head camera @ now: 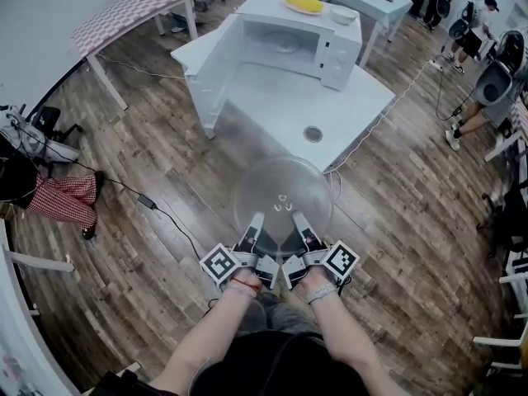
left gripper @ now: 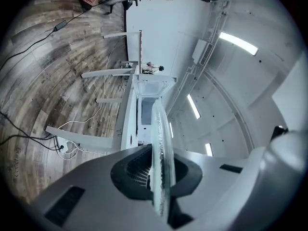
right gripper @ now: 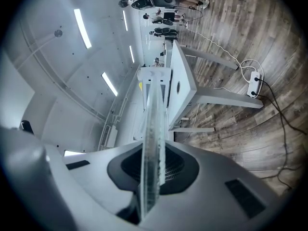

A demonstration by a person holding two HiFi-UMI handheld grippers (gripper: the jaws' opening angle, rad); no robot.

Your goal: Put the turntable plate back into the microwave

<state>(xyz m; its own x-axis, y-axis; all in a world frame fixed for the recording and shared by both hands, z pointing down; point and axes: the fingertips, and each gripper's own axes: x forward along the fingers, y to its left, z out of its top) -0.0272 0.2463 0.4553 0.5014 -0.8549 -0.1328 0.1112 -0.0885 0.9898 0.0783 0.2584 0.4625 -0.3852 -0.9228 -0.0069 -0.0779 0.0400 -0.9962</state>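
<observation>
Now, my left tool (head camera: 256, 223): clamped on turntable plate (head camera: 283, 184), near rim.
My right tool (head camera: 299, 221): likewise clamped.
Microwave (head camera: 334, 52): far on bench (head camera: 272, 110), door apparently open.

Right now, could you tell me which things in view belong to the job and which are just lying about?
Job: glass turntable plate, clamped at its near edge by left gripper and right gripper; open microwave.
Lying about: yellow dish and white bowl on the microwave; checked-cloth table.
</observation>
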